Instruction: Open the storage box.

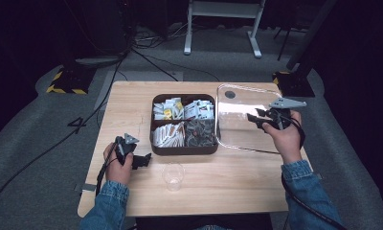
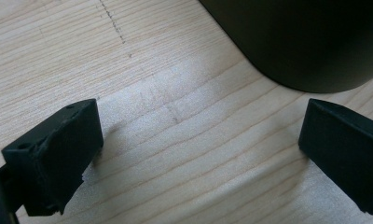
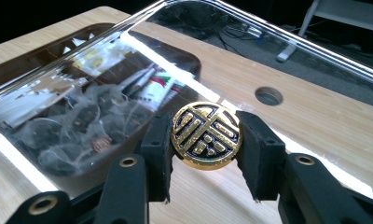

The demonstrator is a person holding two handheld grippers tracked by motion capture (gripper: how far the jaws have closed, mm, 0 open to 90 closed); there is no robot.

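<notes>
A dark brown box [image 1: 184,149] with four compartments of sachets and tea bags stands mid-table. Its clear lid [image 1: 237,120] hangs to the box's right, above the wood. My right gripper [image 1: 257,120] is shut on the lid's round gold knob [image 3: 206,129], one pad on each side of it. In the right gripper view the lid [image 3: 105,65] tilts, and the box [image 3: 44,60] shows through it. My left gripper [image 1: 144,160] rests by the box's near left corner. Its jaws [image 2: 198,154] stand open over bare wood, with the box wall [image 2: 310,42] just ahead.
A clear plastic cup [image 1: 173,176] stands upright near the table's front edge, between my hands. The tabletop has a round hole [image 1: 230,94] at the back right, under the lid. Cables and stand legs lie on the floor beyond the table.
</notes>
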